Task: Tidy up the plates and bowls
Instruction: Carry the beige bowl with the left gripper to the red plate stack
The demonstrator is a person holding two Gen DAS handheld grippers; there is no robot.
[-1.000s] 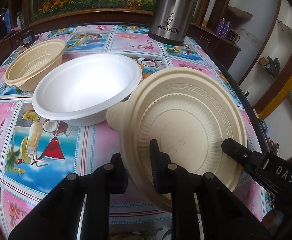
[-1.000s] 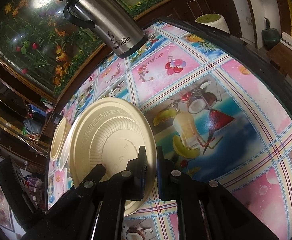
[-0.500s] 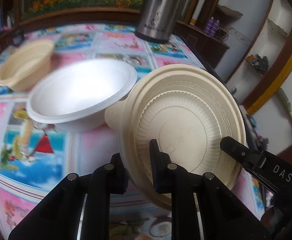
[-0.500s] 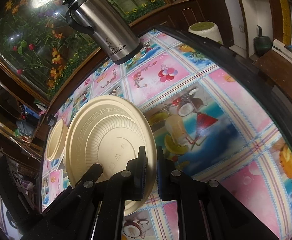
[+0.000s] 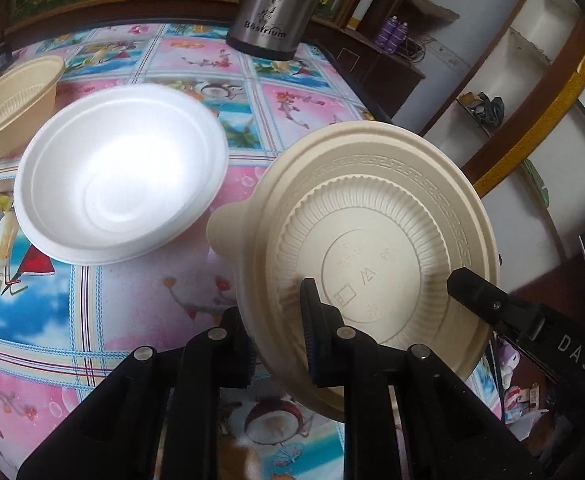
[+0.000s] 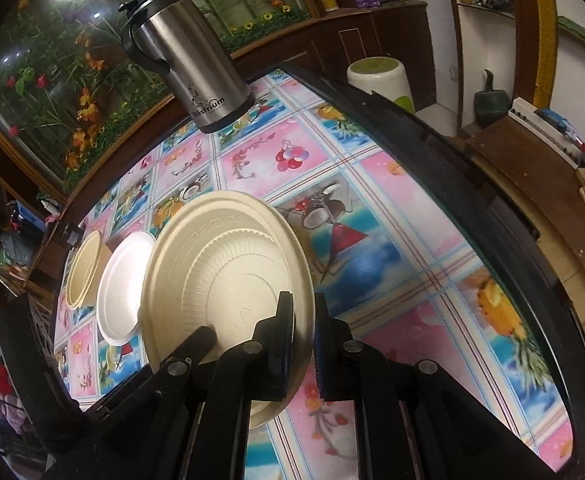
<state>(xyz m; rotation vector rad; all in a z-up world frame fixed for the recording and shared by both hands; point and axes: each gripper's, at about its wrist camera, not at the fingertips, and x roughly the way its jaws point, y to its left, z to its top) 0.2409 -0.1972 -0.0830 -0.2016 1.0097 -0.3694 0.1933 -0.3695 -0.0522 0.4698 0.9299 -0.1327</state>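
Both grippers hold a beige plate [image 5: 372, 248] with a ribbed wall and a key-pattern rim, tilted above the table. My left gripper [image 5: 272, 304] is shut on its near rim, close to a small tab. My right gripper [image 6: 302, 300] is shut on the opposite rim of the beige plate [image 6: 220, 280]; one of its fingers [image 5: 488, 300] shows over the plate's right edge. A white bowl [image 5: 120, 188] stands upright to the left, and a deeper beige bowl [image 5: 12, 104] beyond it. The right wrist view shows the white bowl [image 6: 120, 284] and the beige bowl [image 6: 84, 272] behind the plate.
A steel jug [image 5: 276, 8] stands at the table's far side, also in the right wrist view [image 6: 188, 60]. The table [image 5: 112, 312] has a bright pictured cloth and a dark rounded edge [image 6: 472, 168] at the right. Shelves and a white stool [image 6: 376, 76] lie beyond.
Both grippers have risen with the beige plate held between them. The plate now hangs higher over the cloth, and a gap has opened between it and the white bowl.
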